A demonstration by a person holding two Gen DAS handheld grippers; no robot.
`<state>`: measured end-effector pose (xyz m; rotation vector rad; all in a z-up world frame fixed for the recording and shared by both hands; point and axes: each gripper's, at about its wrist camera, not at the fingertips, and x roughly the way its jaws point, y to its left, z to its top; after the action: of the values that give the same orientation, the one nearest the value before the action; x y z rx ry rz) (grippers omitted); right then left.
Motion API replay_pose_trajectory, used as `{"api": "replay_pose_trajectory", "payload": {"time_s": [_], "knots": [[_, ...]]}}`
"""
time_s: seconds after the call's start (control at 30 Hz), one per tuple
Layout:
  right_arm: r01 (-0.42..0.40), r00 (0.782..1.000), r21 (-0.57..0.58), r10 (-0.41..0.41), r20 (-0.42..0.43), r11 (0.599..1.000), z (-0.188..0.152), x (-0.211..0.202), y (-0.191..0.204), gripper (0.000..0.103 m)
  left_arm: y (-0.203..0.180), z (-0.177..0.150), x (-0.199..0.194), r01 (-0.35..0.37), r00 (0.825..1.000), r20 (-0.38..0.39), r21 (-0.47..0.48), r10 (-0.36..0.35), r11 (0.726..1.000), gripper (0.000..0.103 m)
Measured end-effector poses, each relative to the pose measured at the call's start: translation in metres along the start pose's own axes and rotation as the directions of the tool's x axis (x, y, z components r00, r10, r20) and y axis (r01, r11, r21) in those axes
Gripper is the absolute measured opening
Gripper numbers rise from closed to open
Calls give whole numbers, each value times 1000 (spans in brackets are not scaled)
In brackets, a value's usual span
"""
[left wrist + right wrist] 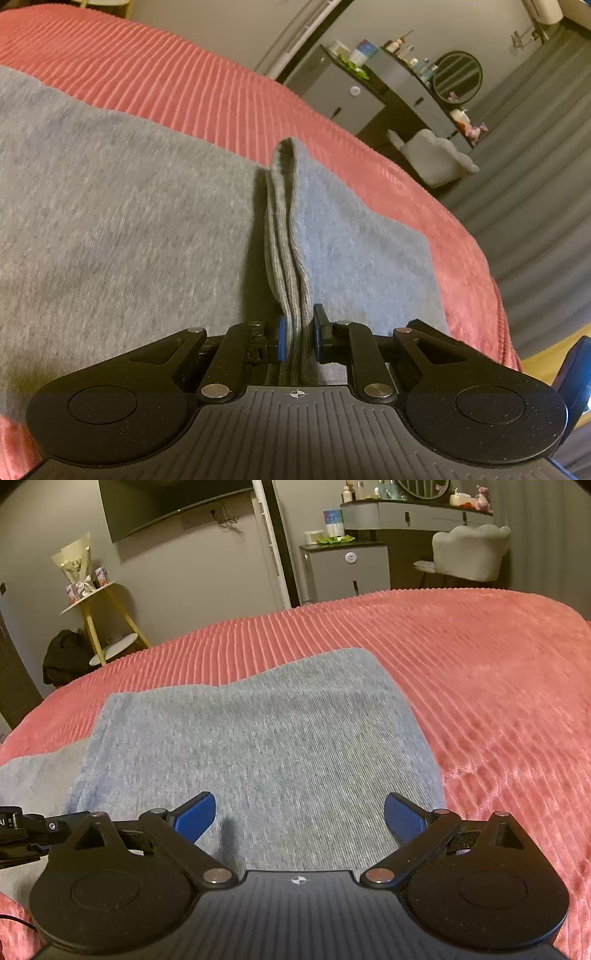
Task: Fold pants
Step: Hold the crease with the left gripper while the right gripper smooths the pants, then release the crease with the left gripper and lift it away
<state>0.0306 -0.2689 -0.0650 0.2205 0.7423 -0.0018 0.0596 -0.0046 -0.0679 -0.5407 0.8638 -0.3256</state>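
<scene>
The bed [480,686], under its ribbed pink cover, carried everything; I judged it was chosen because it gave a broad, soft surface to lay cloth flat on. Its near edge and sides ran out of both views.

The pants [258,746], grey knit, lay across the bed's near half, already doubled into a rough rectangle with a looser layer showing at 9 o'clock. That suggested a fold partly made, not finished. Which end was waistband and which was legs, I could not tell.

My left claw [298,334] was pressed together, pinching a ribbed cuff [286,236] that rose from it toward 12 o'clock. I held it by the hem, probably so the stacked layers stayed aligned while I carried them over. How many layers sat between the pads was hard to count.

My right claw [300,818] stood spread wide above the folded cloth, pinching nothing; I judged it was ready to smooth or take a corner. Whether its fingers touched the fabric was not clear. A sliver of the other tool showed at 9 o'clock, cut off.
</scene>
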Motion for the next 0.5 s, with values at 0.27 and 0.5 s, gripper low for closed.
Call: {"api": "replay_pose_trajectory", "payload": {"time_s": [0.27,0.5], "knots": [[2,1000,6,-1,-8,1000,0,2,-1,98,-3,2,3,-7,1000,-8,0,7,1000,17],[5,1000,5,-5,-10,1000,0,2,0,98,-2,2,3,-6,1000,-10,-3,6,1000,17]]}}
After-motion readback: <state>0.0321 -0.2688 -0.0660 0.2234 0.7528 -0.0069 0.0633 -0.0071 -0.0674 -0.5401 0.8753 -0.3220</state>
